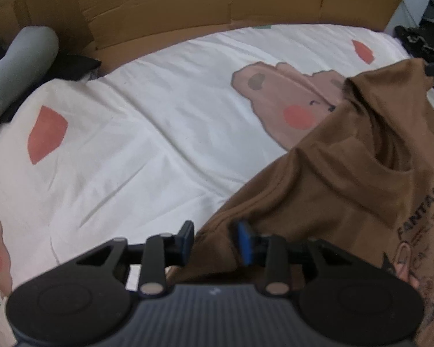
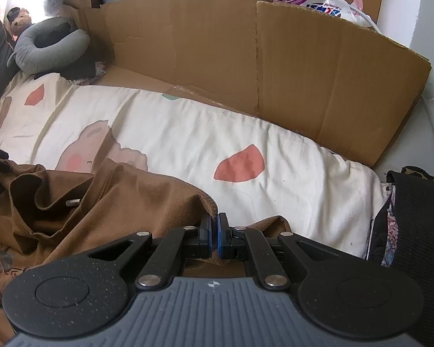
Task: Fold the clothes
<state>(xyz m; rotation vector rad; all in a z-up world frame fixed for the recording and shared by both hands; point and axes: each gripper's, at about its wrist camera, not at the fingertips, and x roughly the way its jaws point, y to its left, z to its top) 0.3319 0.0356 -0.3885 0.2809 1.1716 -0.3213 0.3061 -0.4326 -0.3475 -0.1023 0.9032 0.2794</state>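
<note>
A brown shirt (image 1: 347,179) is seen crumpled on a bed (image 1: 136,133) covered by a cream quilt with bear and coral prints. In the left wrist view it fills the lower right of the frame, with a printed graphic at the right edge; in the right wrist view it lies bunched in the lower left, one edge running to the centre bottom.

The right tongs (image 2: 216,235) are closed tight, and a thin edge of the brown cloth appears to be pinched between the blue pads at the centre bottom of that view. From there the rest of the shirt spreads away to the left of the frame.

The left tongs (image 1: 215,241) stand partly open. A fold of the shirt's edge lies in the gap between them. The right pad seems to touch the cloth, while the left pad (image 1: 187,237) stands clear of it, so no firm grip is shown yet.

The shirt's bulk is judged to lie between the two tongs, its long axis running roughly from one to the other, though the crumpling makes this uncertain. For the coming move, the left tongs are the nearer to the loose edge and would need to be closed on it before the shirt can be lifted and spread.

Cardboard (image 2: 246,57) stands along the far side of the bed, and a grey pillow (image 2: 49,46) rests at the upper left.
</note>
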